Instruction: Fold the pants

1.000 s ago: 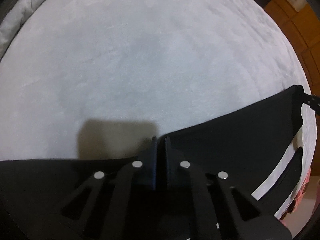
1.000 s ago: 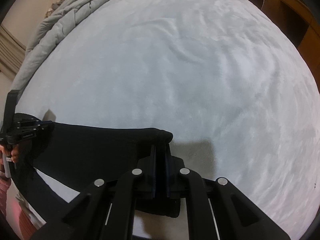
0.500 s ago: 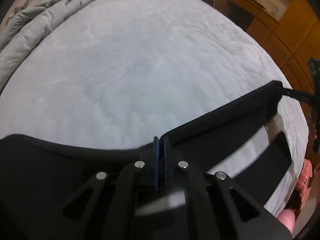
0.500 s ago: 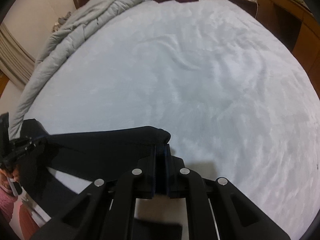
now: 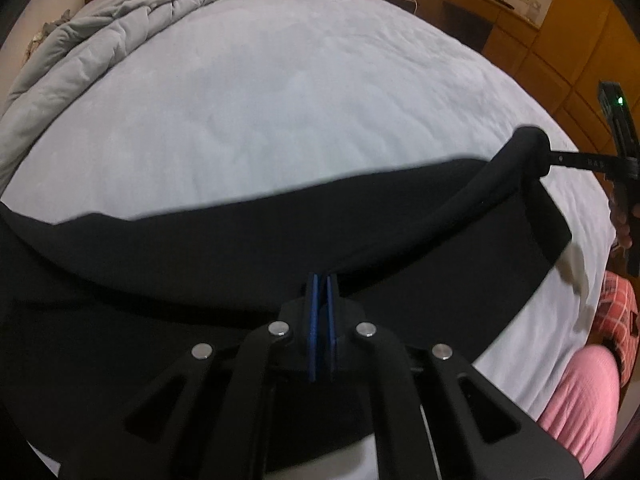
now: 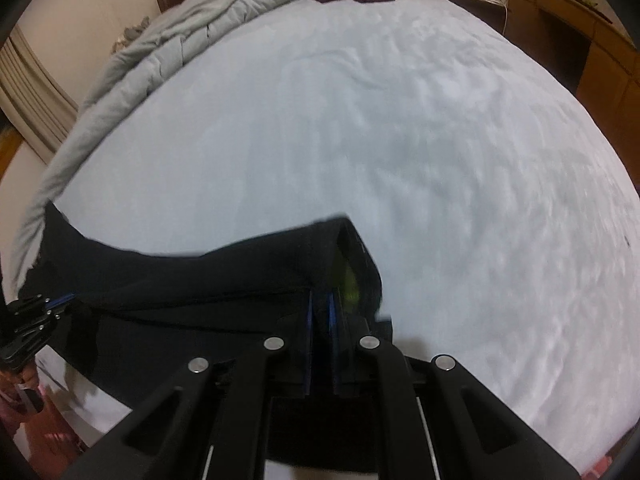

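Clearly soft, limp black fabric pants (image 5: 280, 240) hang stretched above the white plush bedspread (image 5: 300, 100), sagging between two grips.
Light and floppy, they are best pinched along the thick rolled edge; the left gripper (image 5: 321, 280) and right gripper (image 6: 320, 296) are each clamped tight on that edge, near the bedspread's front.

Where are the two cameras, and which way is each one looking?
Left wrist: on the left gripper, looking down along its fingers at the black pants and white bed; a hand shows far right.
Right wrist: on the right gripper, same downward slant.
Shared: pants, bed, grey duvet, each other's gripper.
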